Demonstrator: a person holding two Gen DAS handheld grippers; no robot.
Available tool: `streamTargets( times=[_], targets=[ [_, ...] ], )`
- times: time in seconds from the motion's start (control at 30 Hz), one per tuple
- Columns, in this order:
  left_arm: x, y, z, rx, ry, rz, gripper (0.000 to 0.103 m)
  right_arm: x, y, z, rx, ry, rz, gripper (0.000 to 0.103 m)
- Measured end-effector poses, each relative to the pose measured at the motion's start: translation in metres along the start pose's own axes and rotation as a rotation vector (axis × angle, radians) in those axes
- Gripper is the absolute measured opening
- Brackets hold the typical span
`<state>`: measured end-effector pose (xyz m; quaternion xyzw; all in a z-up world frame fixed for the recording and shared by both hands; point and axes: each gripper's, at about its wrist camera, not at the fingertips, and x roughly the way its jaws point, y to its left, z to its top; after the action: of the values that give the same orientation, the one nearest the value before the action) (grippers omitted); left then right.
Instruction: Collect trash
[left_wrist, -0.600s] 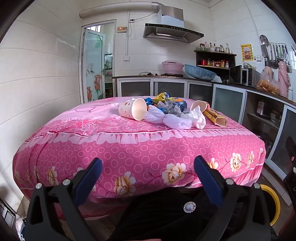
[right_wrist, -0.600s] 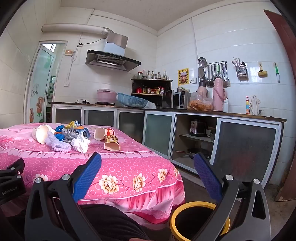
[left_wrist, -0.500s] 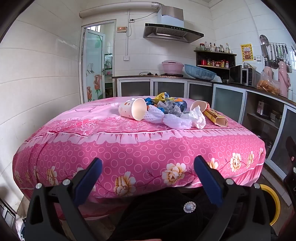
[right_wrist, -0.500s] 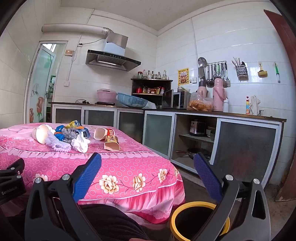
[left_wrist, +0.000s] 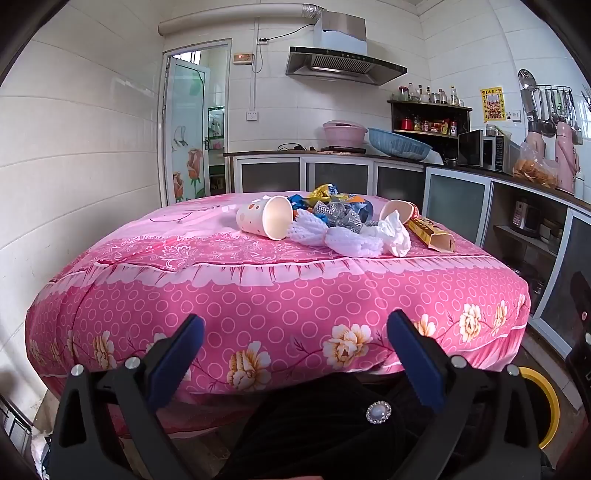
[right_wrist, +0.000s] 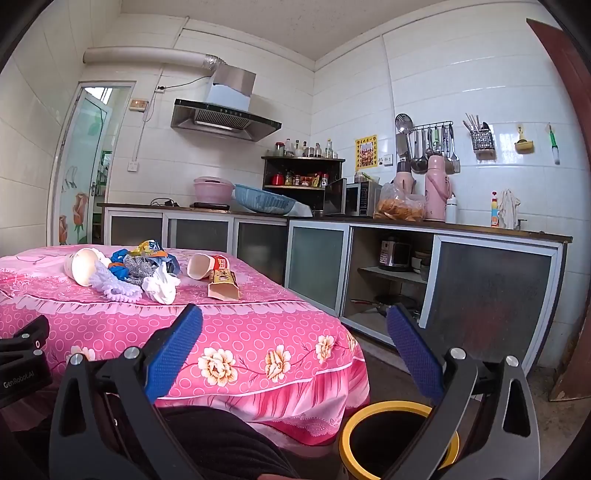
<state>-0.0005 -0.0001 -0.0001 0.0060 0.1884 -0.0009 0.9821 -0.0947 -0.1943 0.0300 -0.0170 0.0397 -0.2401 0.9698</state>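
Both jaws gape fully, empty: left gripper (left_wrist: 295, 347) and right gripper (right_wrist: 294, 341) sit short of the pink-clothed table (left_wrist: 280, 306). Litter lies mid-table: a dotted paper cup (left_wrist: 264, 220), light and crushable, best pinched at its rim; crumpled tissue (left_wrist: 393, 233), soft, graspable anywhere.

Right claw (right_wrist: 293, 332) wide open, nothing between its blue pads (right_wrist: 173, 350). Ahead and left of it: table (right_wrist: 258, 332) in pink floral cloth, with trash pile on top — paper cup (right_wrist: 83, 266) on its side, white tissue (right_wrist: 160, 286), wrappers (right_wrist: 147, 254), second cup (right_wrist: 207, 266), yellow box (right_wrist: 221, 286). Below right pad: yellow-rimmed bin (right_wrist: 354, 424) on floor.
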Motion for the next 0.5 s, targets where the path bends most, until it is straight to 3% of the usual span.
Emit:
streamTargets(
  times=[0.5],
  targets=[
    [0.0007,0.0003,0.0004,0.000,0.002,-0.001,0.095,0.0002,-0.0007,-0.0004,0.001,0.000,0.000,0.096]
  ],
)
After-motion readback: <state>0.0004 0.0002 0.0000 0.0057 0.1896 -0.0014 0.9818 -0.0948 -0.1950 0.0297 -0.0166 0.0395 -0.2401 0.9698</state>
